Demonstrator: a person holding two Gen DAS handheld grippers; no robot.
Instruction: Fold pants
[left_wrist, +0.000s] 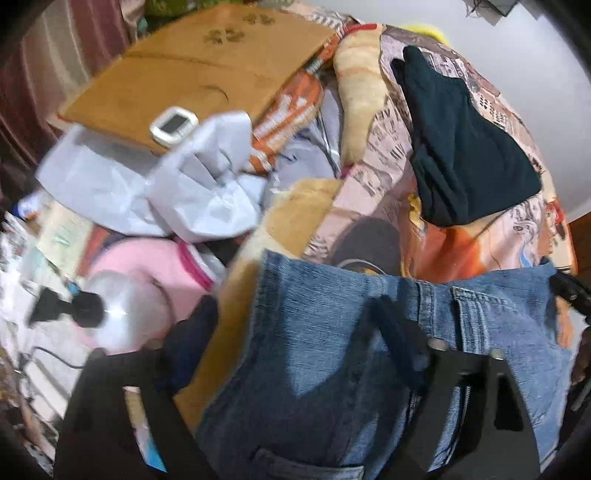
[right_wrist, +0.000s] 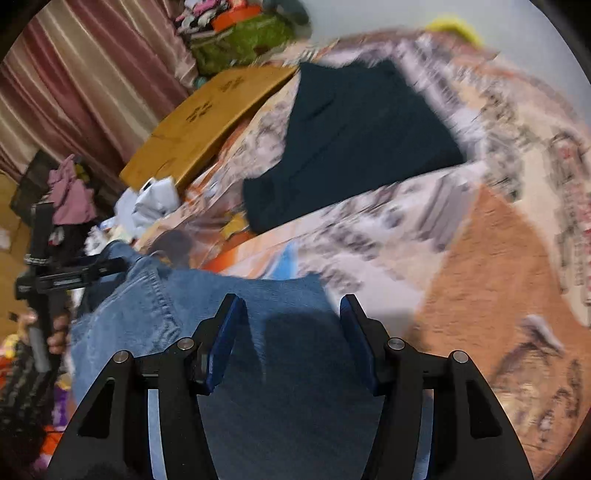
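Observation:
Blue jeans (left_wrist: 332, 354) hang lifted over a patterned bedspread (left_wrist: 373, 177). In the left wrist view my left gripper (left_wrist: 295, 325) has its fingers spread wide, and the denim drapes over the right finger (left_wrist: 399, 332). In the right wrist view the jeans (right_wrist: 280, 354) lie between and under my right gripper (right_wrist: 290, 314), whose blue pads (right_wrist: 225, 343) stand apart. The left gripper (right_wrist: 110, 264) shows at the jeans' far corner. A folded dark green garment (left_wrist: 465, 147) lies on the bed beyond and also shows in the right wrist view (right_wrist: 351, 140).
A wooden board (left_wrist: 192, 70) with a small white device (left_wrist: 173, 125) lies at the bed's left. White bags (left_wrist: 166, 184), a pink cloth (left_wrist: 147, 258) and clutter fill the left side. Maroon curtains (right_wrist: 81, 81) hang behind. A white wall (left_wrist: 524, 74) is at right.

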